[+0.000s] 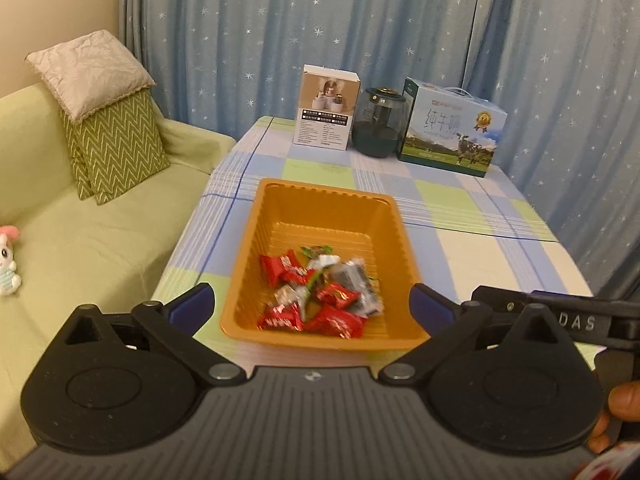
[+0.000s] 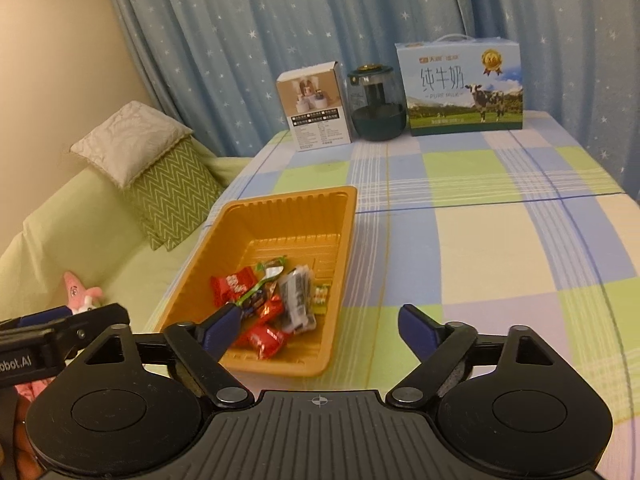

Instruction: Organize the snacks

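An orange plastic tray (image 1: 320,200) (image 2: 280,216) sits on the checked tablecloth near the table's left edge. Several wrapped snacks lie in its near half: red packets (image 1: 334,322) (image 2: 234,284), a dark packet (image 1: 352,276) (image 2: 296,296) and a green-and-silver wrapper (image 2: 268,270). My left gripper (image 1: 312,300) hangs open above the tray's near end, its blue pads (image 1: 192,304) wide apart with nothing between them. My right gripper (image 2: 320,328) is open too, with its left pad (image 2: 222,328) over the tray and its right pad over the cloth. The right gripper's black arm (image 1: 560,316) shows at the right of the left wrist view.
At the table's far edge stand a white product box (image 1: 326,106) (image 2: 316,108), a dark glass jar (image 1: 380,122) (image 2: 376,104) and a milk carton case (image 1: 452,128) (image 2: 460,88). A green sofa (image 1: 80,248) with cushions and plush toys adjoins the table's left side. Starred curtains hang behind.
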A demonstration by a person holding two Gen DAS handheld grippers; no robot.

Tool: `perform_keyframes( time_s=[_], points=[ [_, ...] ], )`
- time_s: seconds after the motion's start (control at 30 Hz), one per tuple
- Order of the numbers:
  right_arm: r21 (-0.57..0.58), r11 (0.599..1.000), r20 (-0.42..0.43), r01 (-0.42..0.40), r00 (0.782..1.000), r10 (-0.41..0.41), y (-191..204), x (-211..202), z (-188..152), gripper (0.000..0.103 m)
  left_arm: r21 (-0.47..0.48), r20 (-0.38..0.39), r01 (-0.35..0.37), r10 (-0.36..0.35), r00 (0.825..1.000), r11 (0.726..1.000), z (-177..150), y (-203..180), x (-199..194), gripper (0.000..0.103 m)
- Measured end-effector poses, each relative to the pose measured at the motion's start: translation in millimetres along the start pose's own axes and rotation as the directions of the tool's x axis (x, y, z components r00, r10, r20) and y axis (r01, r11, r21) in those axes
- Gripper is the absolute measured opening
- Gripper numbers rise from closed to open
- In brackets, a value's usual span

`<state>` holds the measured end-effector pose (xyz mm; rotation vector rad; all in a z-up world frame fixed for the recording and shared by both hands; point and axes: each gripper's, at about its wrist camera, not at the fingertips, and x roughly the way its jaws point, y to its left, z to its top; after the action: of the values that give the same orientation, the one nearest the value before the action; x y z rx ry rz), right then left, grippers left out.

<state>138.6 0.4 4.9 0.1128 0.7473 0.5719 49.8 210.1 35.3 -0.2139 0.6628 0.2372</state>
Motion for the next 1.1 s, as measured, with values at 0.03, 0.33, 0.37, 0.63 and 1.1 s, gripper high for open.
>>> perform_keyframes(
  time_s=[0.03,0.33,0.37,0.63,1.1],
  points=[
    [0.001,1.000,0.003,0.009,1.000,-0.009,-1,-7,-3,0.091,-0.001,-0.005,0.001,-0.001,1.000,1.000,-2,-2,-4,0.103],
    [0.010,0.996,-0.006,0.094,0.996,-0.094,-9,-57,-25,0.094,-0.006,-0.023,0.010,-0.011,1.000,1.000,-21,-14,-43,0.103],
    [0.009,0.995,-0.004,0.099,0.995,-0.099,-10,-62,-27,0.094,-0.005,-0.025,0.015,-0.015,1.000,1.000,-23,-15,-47,0.103],
    [0.016,0.994,-0.029,0.105,0.994,-0.104,-11,-89,-46,0.095,0.006,-0.011,0.000,0.001,1.000,1.000,-35,-24,-80,0.103],
    [-0.056,0.988,-0.030,0.144,0.989,-0.145,-3,-126,-69,0.095,0.063,-0.028,-0.019,0.021,0.999,0.998,-58,-39,-106,0.103]
  ],
)
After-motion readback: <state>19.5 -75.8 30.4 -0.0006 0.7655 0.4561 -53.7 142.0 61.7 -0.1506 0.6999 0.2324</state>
